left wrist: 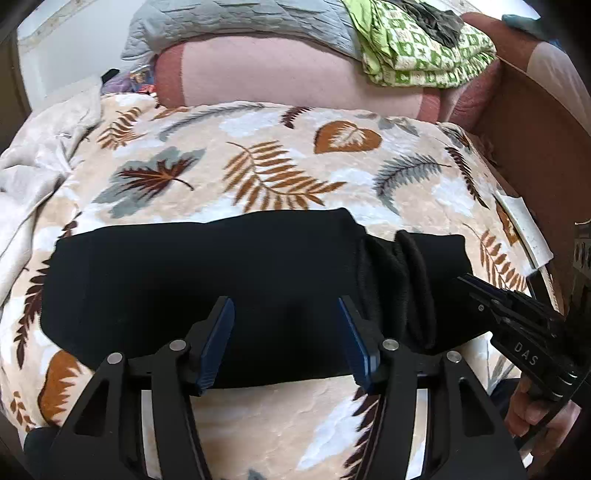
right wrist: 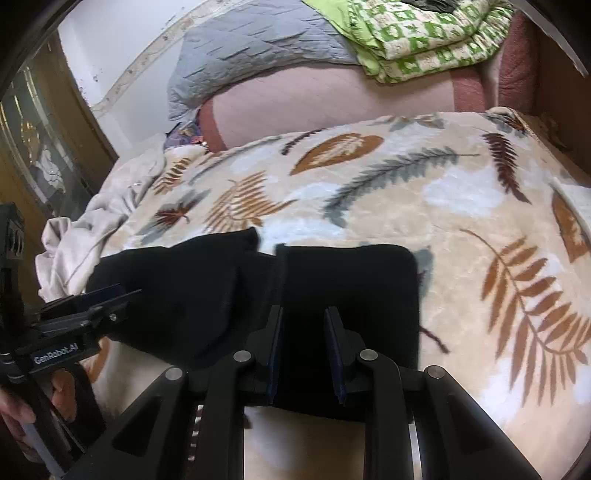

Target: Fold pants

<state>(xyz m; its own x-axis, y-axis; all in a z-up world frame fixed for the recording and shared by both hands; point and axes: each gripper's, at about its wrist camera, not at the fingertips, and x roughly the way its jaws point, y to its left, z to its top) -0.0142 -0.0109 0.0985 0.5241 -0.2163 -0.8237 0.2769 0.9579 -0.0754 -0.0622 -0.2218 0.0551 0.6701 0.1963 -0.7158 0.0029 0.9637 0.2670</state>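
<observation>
The black pants lie folded into a flat band across the leaf-print blanket, with bunched folds near their right end. My left gripper hovers over the pants' near edge, its blue pads wide apart and nothing pinched between them. In the right wrist view the pants lie flat under my right gripper, whose jaws leave a narrow gap; only dark cloth shows behind it and none looks lifted. The right gripper points at the pants' right end, and the left gripper sits at their left.
A pink bolster runs along the back of the bed, with a grey quilt and folded green patterned cloth on it. A brown wooden bed frame rises at the right. Rumpled pale sheet lies at the left.
</observation>
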